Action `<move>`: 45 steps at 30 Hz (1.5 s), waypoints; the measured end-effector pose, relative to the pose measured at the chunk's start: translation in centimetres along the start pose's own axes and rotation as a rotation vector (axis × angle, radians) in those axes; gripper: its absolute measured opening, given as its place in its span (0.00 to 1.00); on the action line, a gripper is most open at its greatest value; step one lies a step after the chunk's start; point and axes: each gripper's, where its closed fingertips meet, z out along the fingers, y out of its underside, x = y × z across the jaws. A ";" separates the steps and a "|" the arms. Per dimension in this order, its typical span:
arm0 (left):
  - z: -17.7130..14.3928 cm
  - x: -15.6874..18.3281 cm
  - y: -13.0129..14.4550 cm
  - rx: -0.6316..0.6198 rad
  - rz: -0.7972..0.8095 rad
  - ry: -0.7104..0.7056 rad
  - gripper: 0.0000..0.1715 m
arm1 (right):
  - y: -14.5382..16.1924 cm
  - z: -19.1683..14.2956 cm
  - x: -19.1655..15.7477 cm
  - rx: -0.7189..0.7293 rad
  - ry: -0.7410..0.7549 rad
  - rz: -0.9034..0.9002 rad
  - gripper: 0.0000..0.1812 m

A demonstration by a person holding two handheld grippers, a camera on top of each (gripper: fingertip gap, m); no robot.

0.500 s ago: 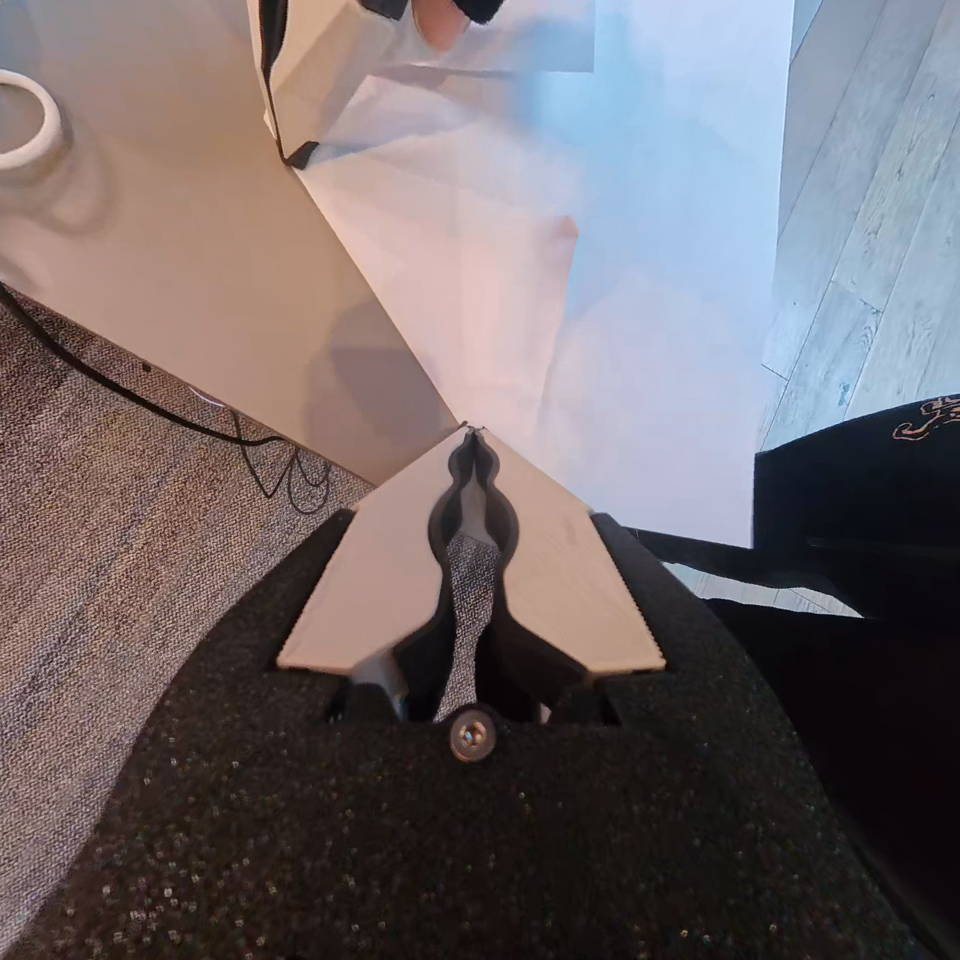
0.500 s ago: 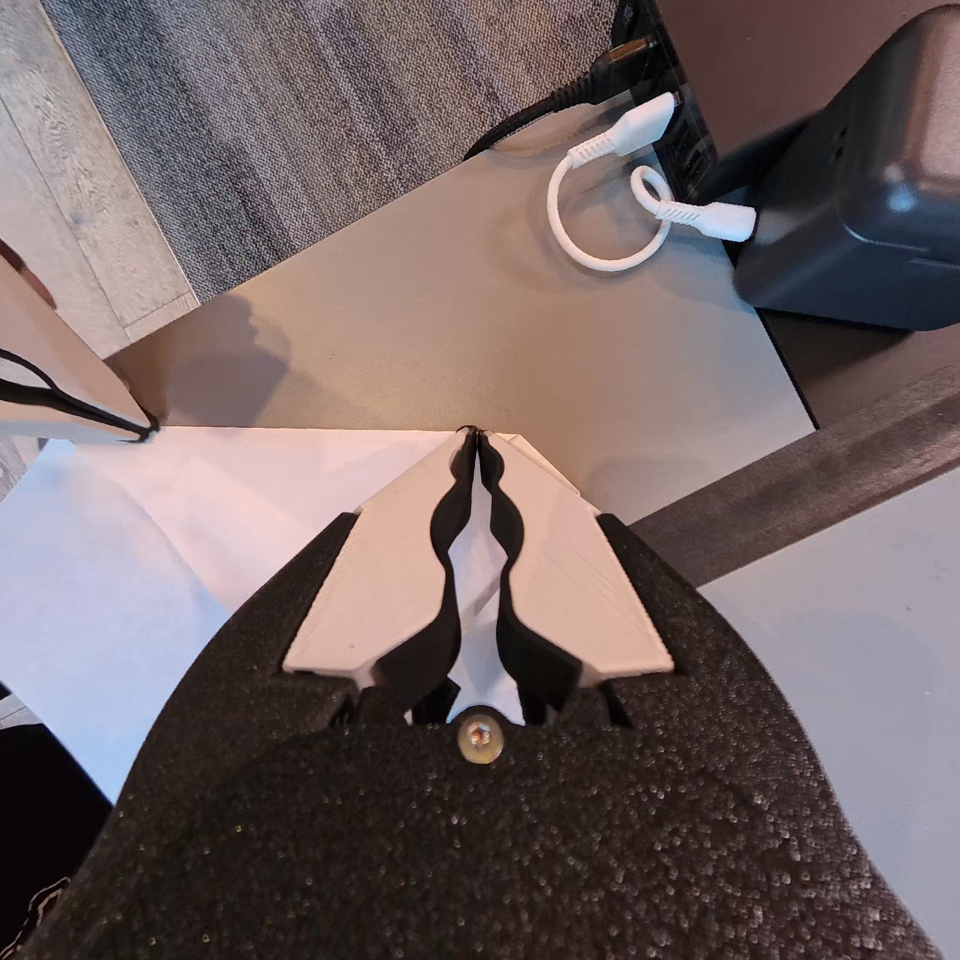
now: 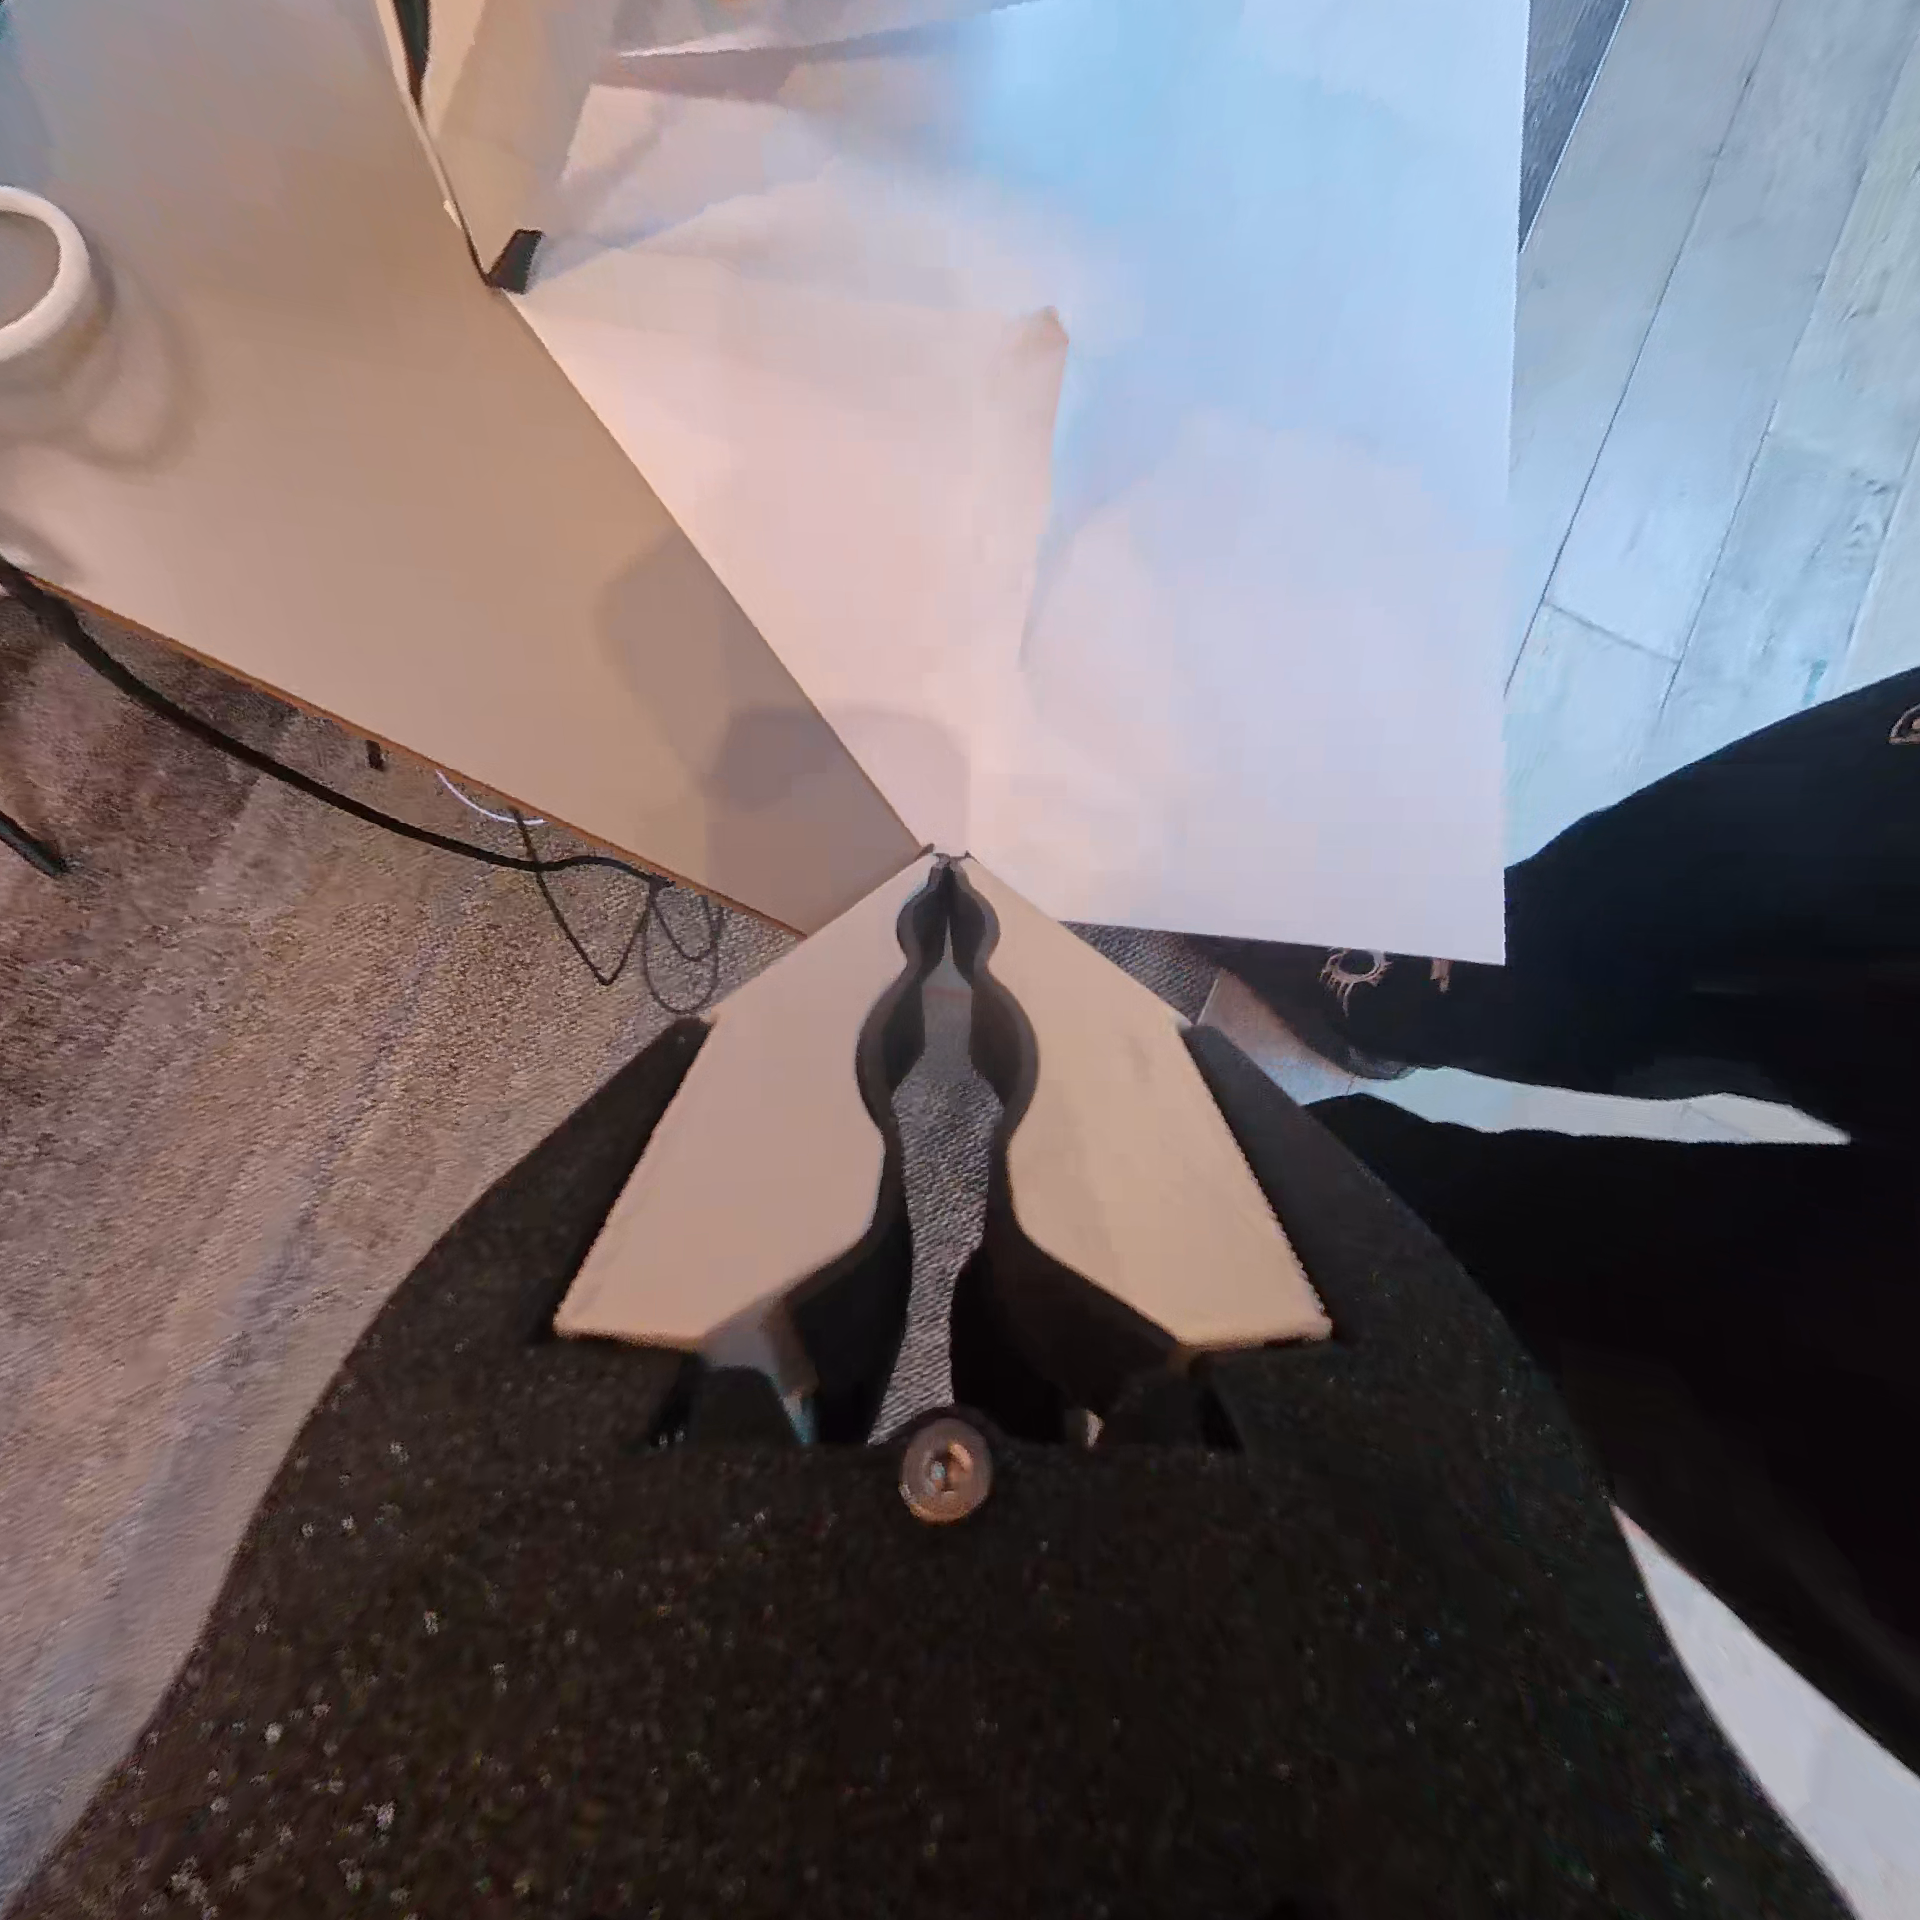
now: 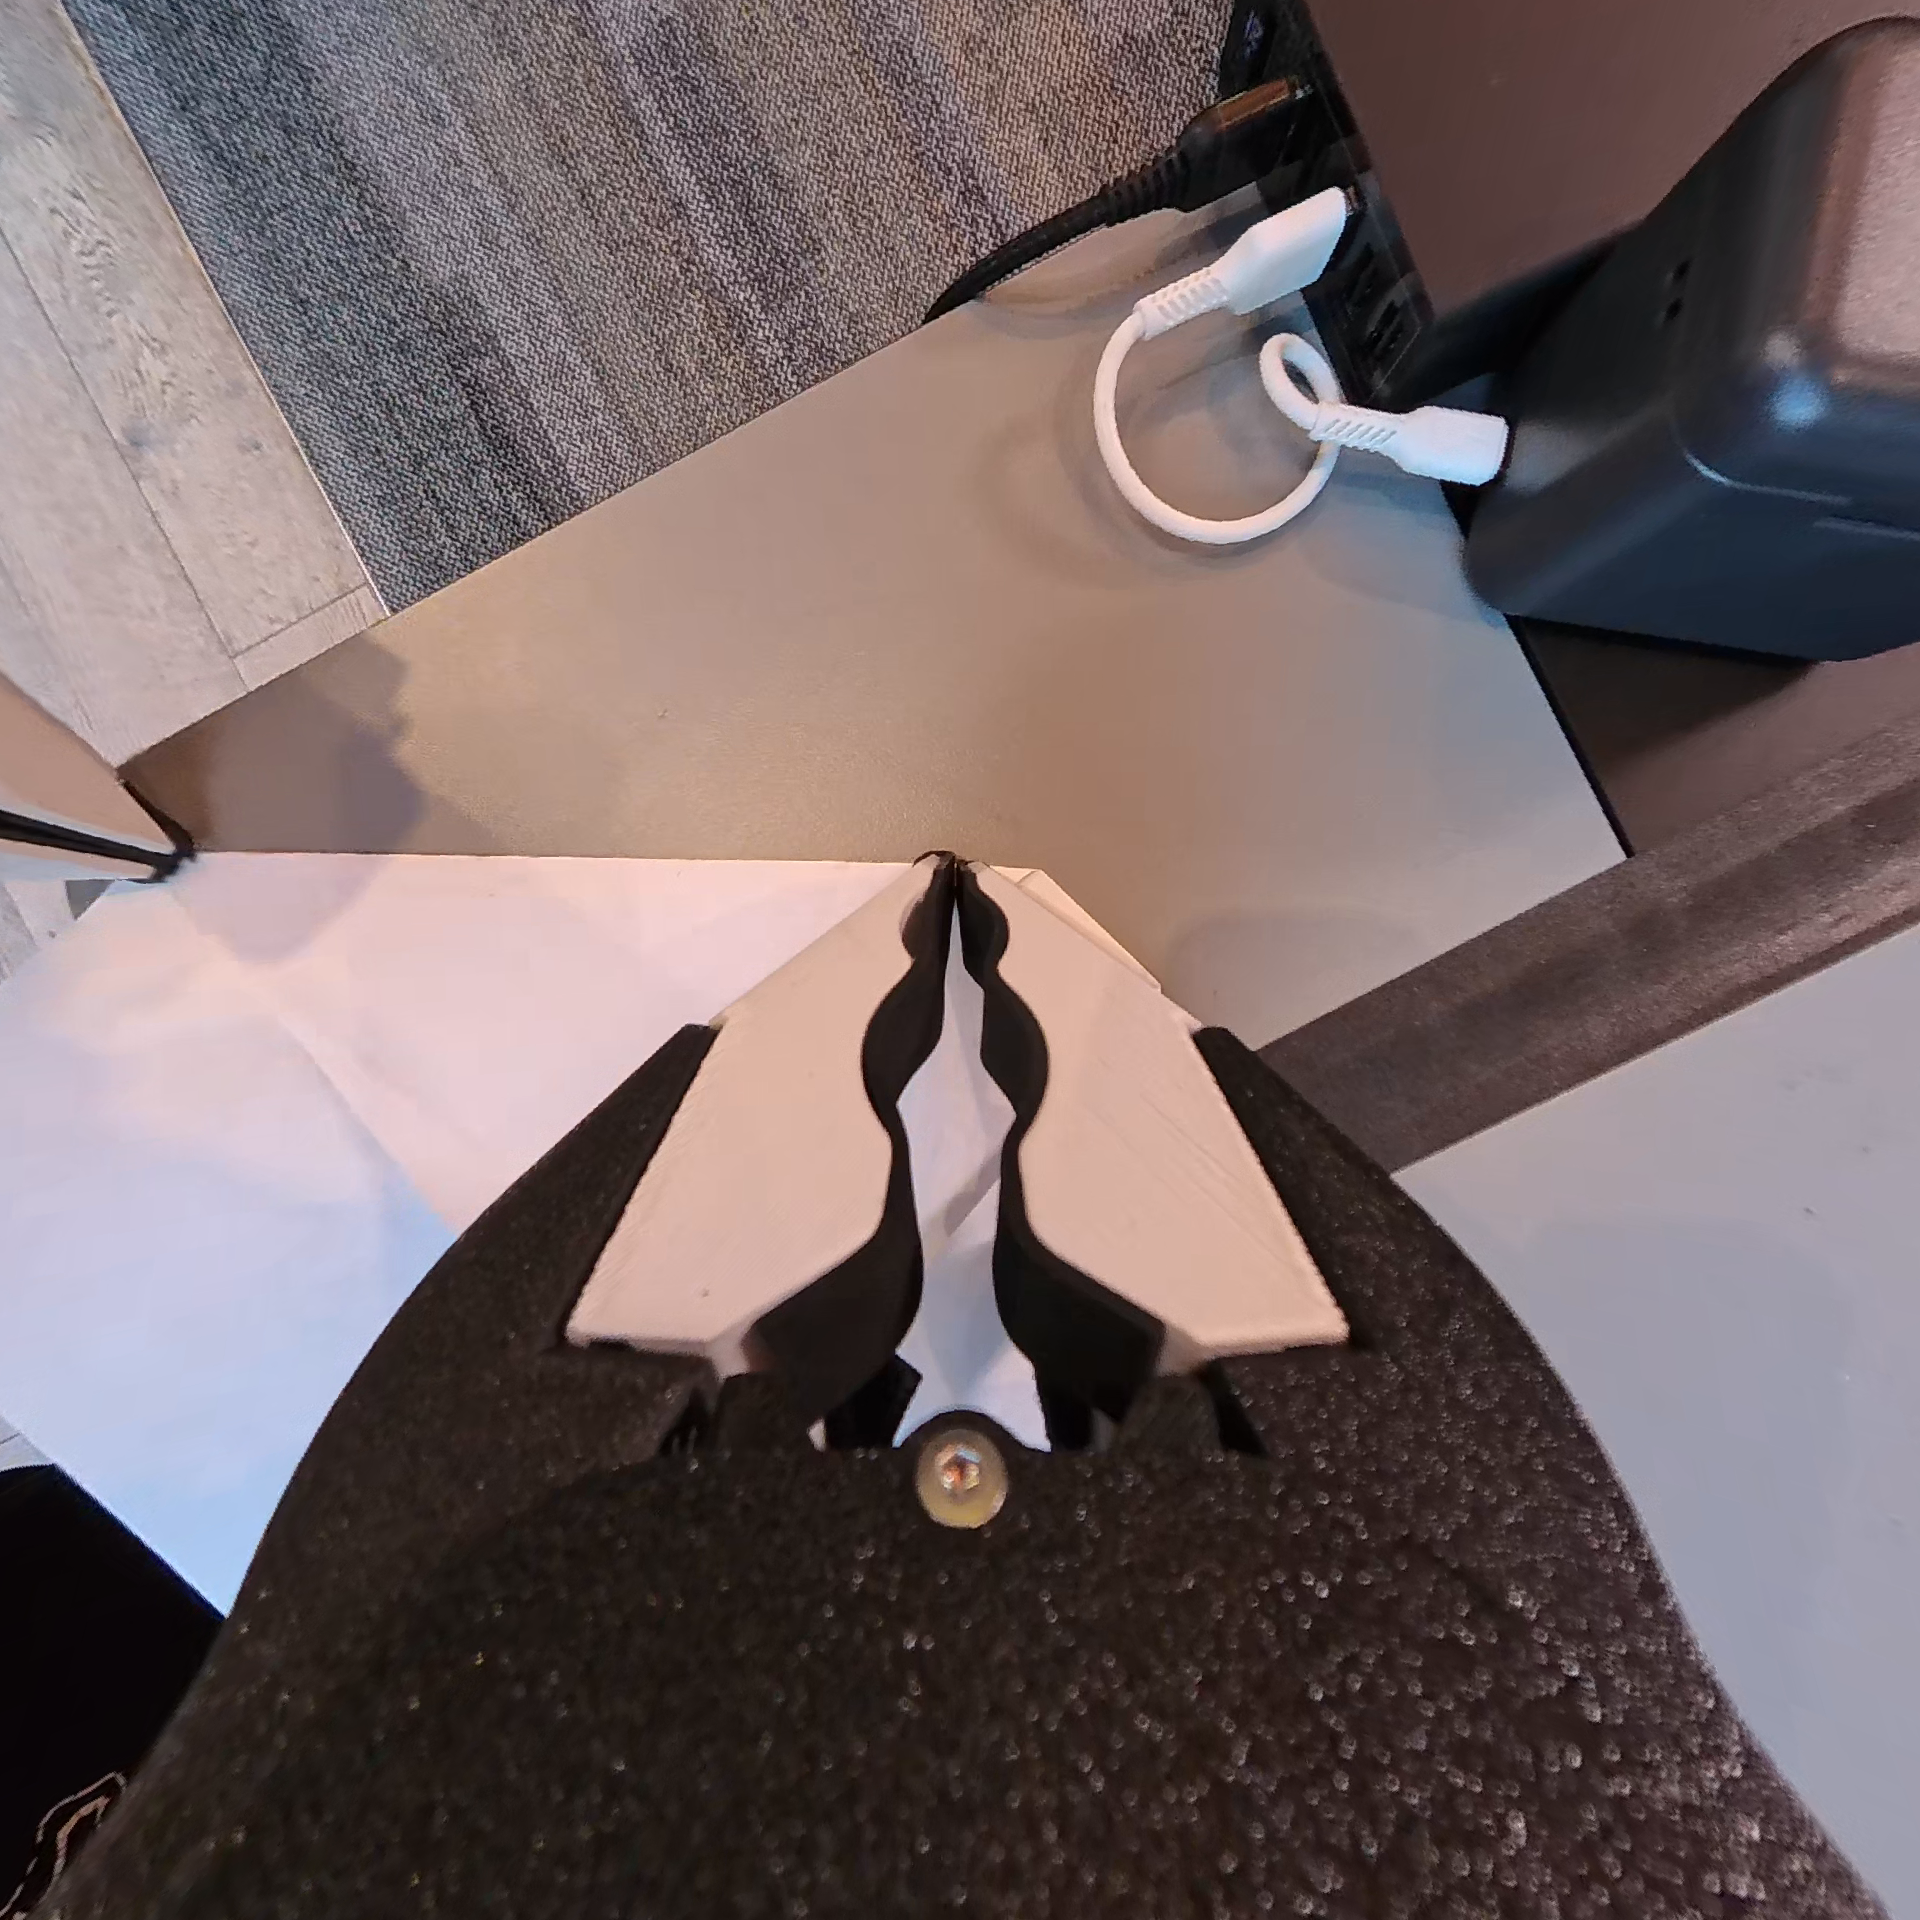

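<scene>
The left gripper [image 3: 951,862] had its fingers [image 3: 790,1132] closed tip to tip on a corner of the white paper sheet [image 3: 1247,520], which fanned away from the tips toward the far side of the view. That corner lay just off the near edge of the tabletop [image 3: 364,499], above the grey carpet [image 3: 208,1039]. The sheet carried visible creases and a folded flap near its centre. A white mug [image 3: 42,281] stood on the tabletop at the left margin, well apart from the sheet. A black cable [image 3: 312,790] ran across the carpet beneath the tabletop edge. A dark sleeve [image 3: 1714,935] lay to the right, beside the sheet's lower edge. The right gripper [image 4: 951,862] likewise had its fingers [image 4: 1143,1143] pinched together at the tips on another corner of the same sheet [image 4: 416,1018]; paper showed through the gap behind the tips. This corner rested on the tabletop [image 4: 831,644], with the sheet extending left past the tabletop's corner. A looped white cable [image 4: 1195,416] and a dark grey box [image 4: 1714,416] sat at the far right of the tabletop, well apart from the fingers.
</scene>
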 end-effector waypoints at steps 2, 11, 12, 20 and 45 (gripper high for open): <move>-0.2 0.3 0.1 -0.011 0.060 -0.018 0.00 | 0.0 0.0 0.0 0.000 0.003 -0.002 0.00; -0.9 0.2 -0.4 -0.018 -0.233 0.068 0.00 | 0.0 0.0 0.1 -0.006 0.013 0.007 0.00; -1.3 -0.2 -1.2 0.031 -0.316 0.069 0.00 | -0.1 0.0 0.1 -0.007 0.010 0.018 0.00; 2.9 -3.7 -5.0 0.011 -0.402 -0.009 0.00 | -3.0 -2.2 1.9 0.168 -0.061 0.320 0.04; 6.4 -3.5 -9.9 0.015 -0.220 0.136 0.09 | 9.3 -6.0 1.3 0.070 0.170 0.177 0.13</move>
